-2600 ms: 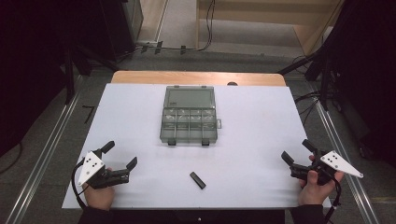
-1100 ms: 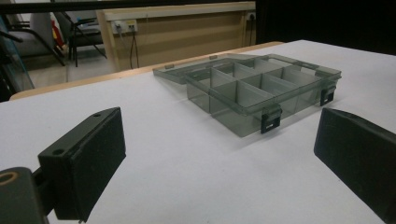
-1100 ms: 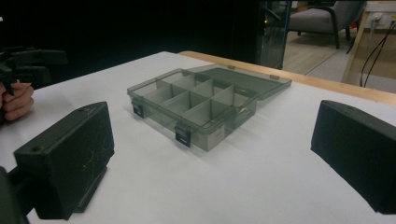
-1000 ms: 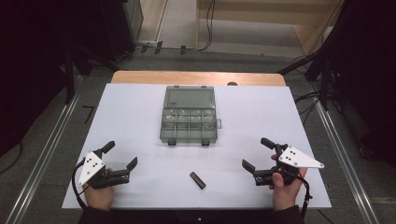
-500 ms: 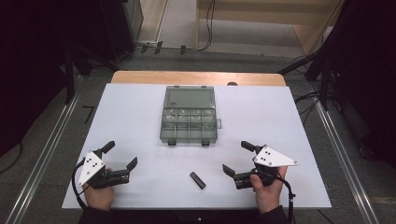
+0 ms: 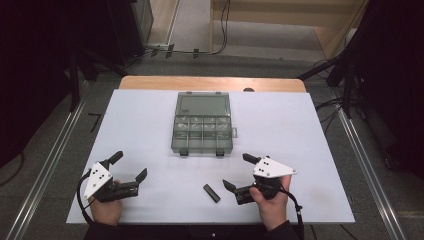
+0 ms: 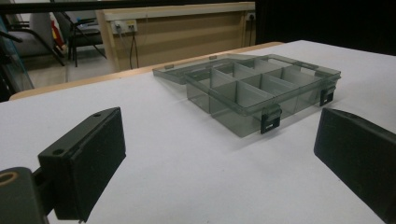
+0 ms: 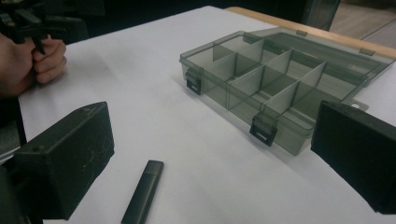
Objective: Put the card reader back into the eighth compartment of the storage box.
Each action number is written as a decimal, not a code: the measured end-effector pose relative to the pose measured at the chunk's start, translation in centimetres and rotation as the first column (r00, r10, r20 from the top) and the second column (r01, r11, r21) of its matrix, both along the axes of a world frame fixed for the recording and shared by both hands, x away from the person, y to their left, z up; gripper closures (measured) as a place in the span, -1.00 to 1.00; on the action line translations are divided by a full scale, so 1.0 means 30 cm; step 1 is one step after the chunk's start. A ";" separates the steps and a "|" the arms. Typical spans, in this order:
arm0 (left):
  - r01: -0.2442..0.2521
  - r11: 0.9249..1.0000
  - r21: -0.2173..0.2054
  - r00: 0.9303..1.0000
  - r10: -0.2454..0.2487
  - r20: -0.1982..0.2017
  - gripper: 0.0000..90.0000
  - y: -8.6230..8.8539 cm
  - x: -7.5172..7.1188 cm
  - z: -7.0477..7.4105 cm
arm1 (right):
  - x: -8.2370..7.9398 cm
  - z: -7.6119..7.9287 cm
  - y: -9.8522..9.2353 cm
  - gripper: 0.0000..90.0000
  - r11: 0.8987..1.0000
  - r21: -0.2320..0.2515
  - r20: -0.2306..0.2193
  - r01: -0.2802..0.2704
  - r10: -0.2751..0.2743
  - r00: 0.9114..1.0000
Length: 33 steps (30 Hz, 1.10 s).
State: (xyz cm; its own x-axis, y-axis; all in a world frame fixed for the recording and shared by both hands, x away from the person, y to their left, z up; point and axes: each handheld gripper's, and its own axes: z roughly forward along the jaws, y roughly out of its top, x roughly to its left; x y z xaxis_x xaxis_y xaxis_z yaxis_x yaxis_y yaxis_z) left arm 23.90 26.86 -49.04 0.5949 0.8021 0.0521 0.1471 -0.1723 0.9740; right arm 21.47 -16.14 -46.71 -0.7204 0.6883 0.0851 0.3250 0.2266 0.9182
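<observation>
Progress: nothing is picked up yet; the black stick (image 6: 211, 193) lies bare on the table (image 6: 150, 125), and every compartment I can see in the organiser box (image 6: 202, 130) looks empty.
Left to do, as I judge it: close on the stick, lift it, carry it to the box.
Right gripper (image 6: 239, 172): my jaws stand wide apart, holding nothing, just beside the stick on its right.
Left gripper (image 6: 129, 166): my jaws are apart too, empty, well left of the stick.
Stick's place: in front of the box, on its near side, close to the table's near edge.
Stick's long axis: flat on the table, slanted; its far end points toward the box's left corner, its near end toward my right hand (image 6: 272, 202).
Box: lid open, lying flat behind it.
</observation>
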 end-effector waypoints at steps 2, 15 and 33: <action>0.000 1.000 0.000 1.000 0.000 0.001 -0.95 -0.001 0.000 0.000 | 0.001 -0.002 0.016 -1.00 1.000 -0.019 -0.004 -0.007 0.007 1.000; 0.001 1.000 0.000 1.000 -0.001 0.000 -0.95 -0.001 0.000 0.000 | 0.012 -0.034 0.096 -1.00 0.996 -0.072 -0.066 -0.056 0.051 0.997; 0.001 1.000 -0.003 1.000 -0.001 -0.001 -0.95 0.001 0.000 0.000 | 0.008 -0.088 0.175 -0.75 0.982 -0.171 -0.147 -0.085 0.060 0.987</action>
